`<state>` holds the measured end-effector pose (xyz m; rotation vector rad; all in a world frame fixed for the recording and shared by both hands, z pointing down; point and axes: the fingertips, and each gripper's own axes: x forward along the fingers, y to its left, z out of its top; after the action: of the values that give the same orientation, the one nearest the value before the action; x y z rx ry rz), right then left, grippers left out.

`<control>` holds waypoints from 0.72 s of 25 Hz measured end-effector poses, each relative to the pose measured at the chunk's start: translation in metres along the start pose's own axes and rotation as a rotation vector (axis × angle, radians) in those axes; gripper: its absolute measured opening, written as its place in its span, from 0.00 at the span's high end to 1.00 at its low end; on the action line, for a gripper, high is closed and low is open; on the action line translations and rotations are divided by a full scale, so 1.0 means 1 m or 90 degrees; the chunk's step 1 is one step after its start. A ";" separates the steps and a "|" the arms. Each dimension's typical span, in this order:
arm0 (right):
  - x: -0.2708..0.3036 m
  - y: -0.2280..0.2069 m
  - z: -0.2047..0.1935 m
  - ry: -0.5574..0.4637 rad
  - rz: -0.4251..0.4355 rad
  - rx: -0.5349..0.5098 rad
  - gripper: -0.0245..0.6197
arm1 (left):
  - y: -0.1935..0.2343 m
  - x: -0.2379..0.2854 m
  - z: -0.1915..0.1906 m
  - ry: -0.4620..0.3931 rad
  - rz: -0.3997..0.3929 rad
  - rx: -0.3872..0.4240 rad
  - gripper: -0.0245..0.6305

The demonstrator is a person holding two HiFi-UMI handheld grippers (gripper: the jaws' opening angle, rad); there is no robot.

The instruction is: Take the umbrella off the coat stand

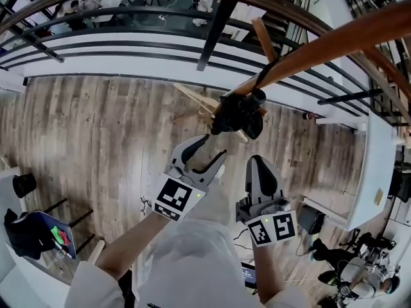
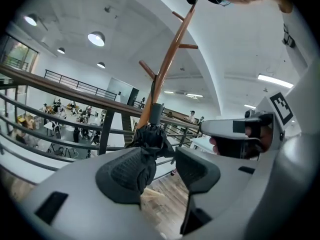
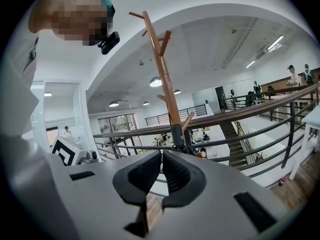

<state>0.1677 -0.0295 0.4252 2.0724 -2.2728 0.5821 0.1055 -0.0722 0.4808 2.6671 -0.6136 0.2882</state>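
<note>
Though a pad (image 2: 120,171) hides its lower folds, one black umbrella (image 2: 150,136) hangs on one coat stand (image 2: 167,66) at twelve o'clock, between your left gripper's (image 2: 161,156) spread jaws; your right gripper (image 3: 161,156) is pressed together, empty.

We record a white top (image 1: 186,255) with white sleeves (image 1: 87,286) on the person. We find the left gripper (image 1: 204,151) and the right gripper (image 1: 258,162) in smooth light grey moulded shells with dark ribbed pads (image 2: 122,171). Each carries a cube (image 1: 174,197) faced with black-and-white square markers.
</note>
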 end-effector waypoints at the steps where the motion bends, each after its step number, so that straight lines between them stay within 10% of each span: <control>1: 0.003 -0.003 -0.001 -0.001 -0.002 -0.001 0.90 | 0.004 0.004 -0.003 -0.001 0.005 0.001 0.64; 18: 0.032 -0.028 -0.046 0.051 0.020 0.010 0.90 | 0.042 0.073 -0.032 -0.009 0.051 0.091 0.43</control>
<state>0.1795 -0.0490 0.4835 1.9855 -2.2691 0.6742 0.1470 -0.1210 0.5432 2.7864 -0.7318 0.3484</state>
